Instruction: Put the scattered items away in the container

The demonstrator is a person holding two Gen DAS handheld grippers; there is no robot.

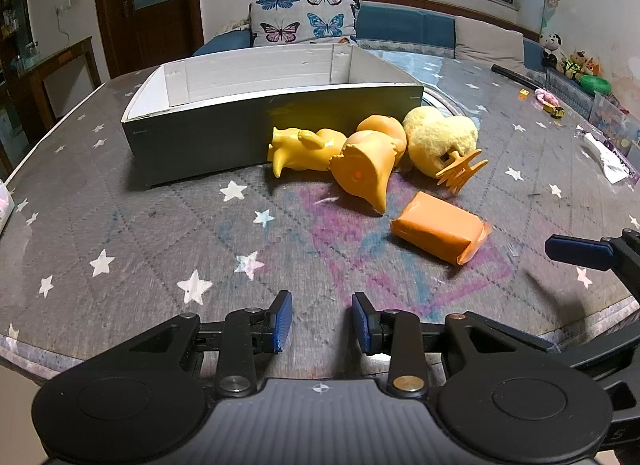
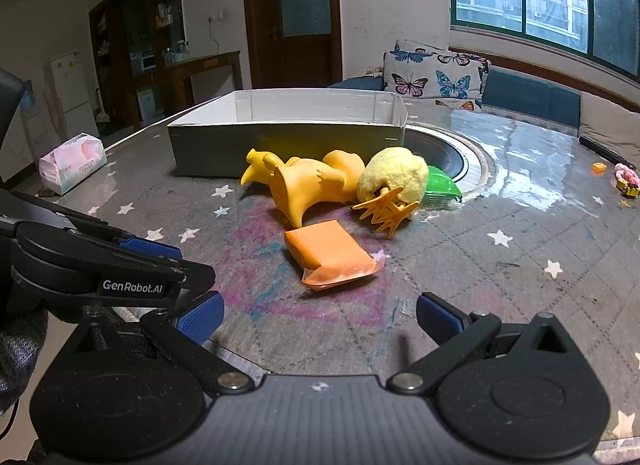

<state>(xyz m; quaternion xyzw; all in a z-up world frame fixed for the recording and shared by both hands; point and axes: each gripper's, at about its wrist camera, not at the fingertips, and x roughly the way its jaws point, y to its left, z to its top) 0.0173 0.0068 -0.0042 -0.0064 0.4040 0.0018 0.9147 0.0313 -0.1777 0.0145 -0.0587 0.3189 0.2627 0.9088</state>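
A grey box (image 1: pixel 200 141) with a white inside stands at the back left of the table, also in the right wrist view (image 2: pixel 280 145). Against its front lie a yellow rubber toy (image 1: pixel 300 149), an orange rubber toy (image 1: pixel 368 169), a yellow plush (image 1: pixel 436 137) and an orange hair claw (image 1: pixel 460 173). An orange packet (image 1: pixel 436 227) (image 2: pixel 328 249) lies nearest. My left gripper (image 1: pixel 320 321) is open and holds nothing, short of the pile. My right gripper (image 2: pixel 320 313) is open wide before the packet. One of its blue fingers (image 1: pixel 580 251) shows at the right edge.
A green plastic piece (image 2: pixel 442 185) lies behind the plush (image 2: pixel 394 173). A pink tissue pack (image 2: pixel 72 161) sits at the table's left edge. A black tube (image 1: pixel 516 75) and small toys (image 1: pixel 554 109) lie at the far right. The table's front edge runs just below both grippers.
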